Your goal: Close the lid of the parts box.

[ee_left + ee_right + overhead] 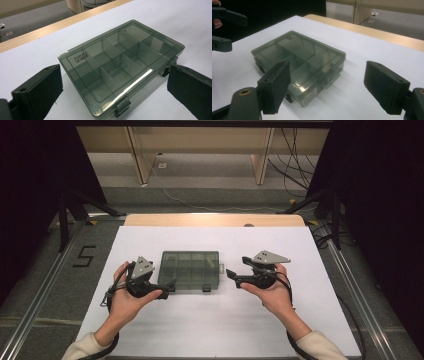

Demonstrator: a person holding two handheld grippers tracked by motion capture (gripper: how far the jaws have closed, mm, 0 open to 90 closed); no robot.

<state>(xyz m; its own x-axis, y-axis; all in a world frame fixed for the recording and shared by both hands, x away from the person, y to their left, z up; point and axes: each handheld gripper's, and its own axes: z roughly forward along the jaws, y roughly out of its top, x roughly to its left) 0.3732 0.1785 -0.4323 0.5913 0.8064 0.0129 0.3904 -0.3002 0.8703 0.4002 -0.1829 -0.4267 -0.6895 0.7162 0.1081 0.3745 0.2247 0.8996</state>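
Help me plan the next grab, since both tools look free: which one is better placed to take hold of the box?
Probably left. The left tool hangs open at the box's near-left corner; the right tool is open too, but stands apart.

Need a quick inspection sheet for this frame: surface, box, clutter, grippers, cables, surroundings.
Surface: white sheet over a wooden table; flat, no marks seen.
Job's things: smoky clear compartment box, lid shut, both front latches down, compartments look empty.
Clutter: nothing seen.
Grippers: left hand-held gripper open by the box's left front corner; contact with the box cannot be told. Right hand-held gripper open, apart from the box's right side. Nothing held.
Cables: one trails from each gripper along the forearms; white cord and black cables on the floor beyond the table.
Surroundings: black curtains both sides, stand legs, wooden frame behind, a "5" on the floor at left.
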